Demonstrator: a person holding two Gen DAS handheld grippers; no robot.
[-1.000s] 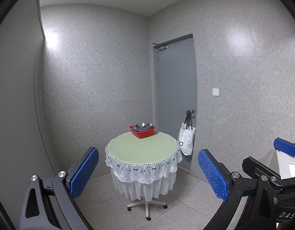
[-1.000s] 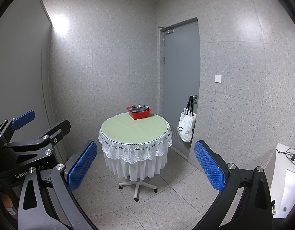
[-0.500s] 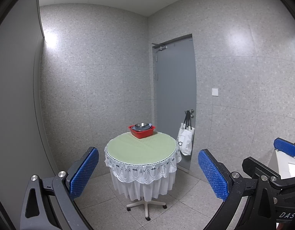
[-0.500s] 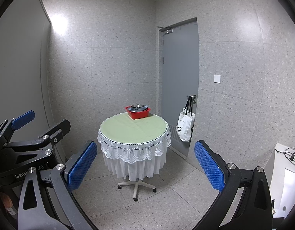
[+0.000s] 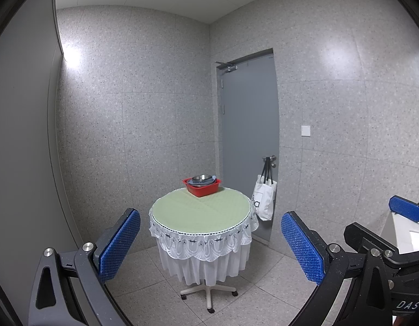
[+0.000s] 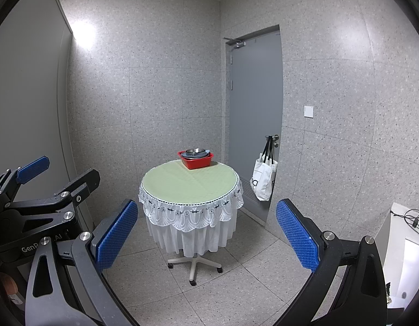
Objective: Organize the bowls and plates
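Note:
A red basin (image 5: 201, 187) (image 6: 196, 159) sits at the far edge of a round table (image 5: 201, 212) (image 6: 190, 187) with a pale green top and white lace skirt. Inside the basin are a metal bowl (image 5: 201, 177) (image 6: 194, 151) and bluish plates (image 5: 206, 181). My left gripper (image 5: 210, 241) is open and empty, well short of the table. My right gripper (image 6: 206, 235) is open and empty too, also at a distance. Each gripper shows at the edge of the other's view: the right gripper (image 5: 406, 212), the left gripper (image 6: 32, 166).
The table stands on a wheeled star base (image 6: 194, 265) on a speckled tile floor. A grey door (image 5: 248, 146) is behind it, with a white tote bag (image 5: 263, 199) (image 6: 262, 180) hanging from the handle. A white unit (image 6: 405, 247) with cables is at the right.
Both views shifted slightly: the table sits a little further left in the right wrist view. Both grippers stay open.

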